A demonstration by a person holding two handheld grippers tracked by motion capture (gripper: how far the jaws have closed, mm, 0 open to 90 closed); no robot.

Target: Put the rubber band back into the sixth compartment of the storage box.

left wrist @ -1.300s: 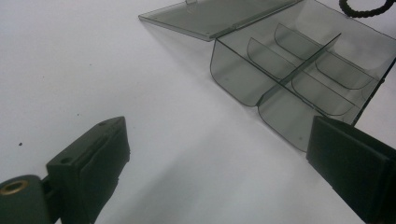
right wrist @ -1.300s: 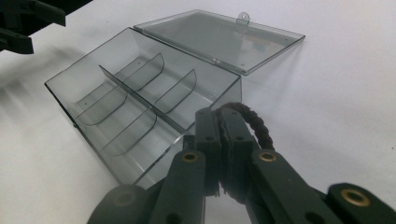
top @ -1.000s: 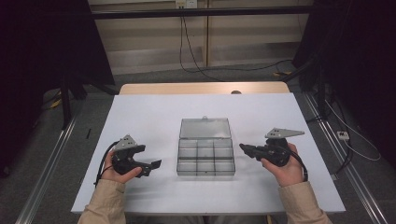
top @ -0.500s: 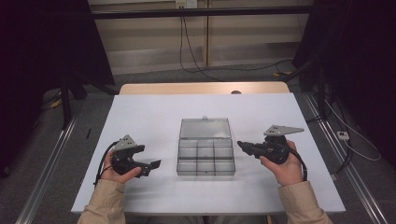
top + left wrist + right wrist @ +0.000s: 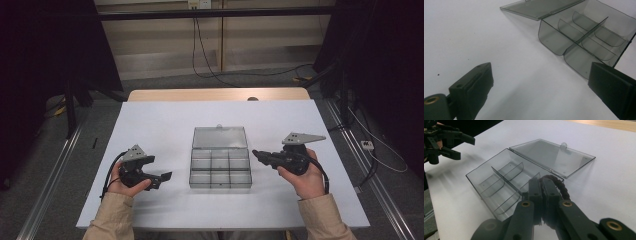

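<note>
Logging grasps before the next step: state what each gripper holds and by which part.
The right gripper is shut on a dark braided loop, clamped at one side of it. The left gripper is open and holds nothing.

beige long sleeves (image 5: 117,220) on both forearms. left hand-held gripper (image 5: 165,176) black, grey three-cornered plate (image 5: 134,152) on top, black cable (image 5: 107,175) looping at its 9 o'clock. right hand-held gripper (image 5: 256,154) black, same grey plate, brass-ringed screws (image 5: 567,204) on the jaw links.
</note>
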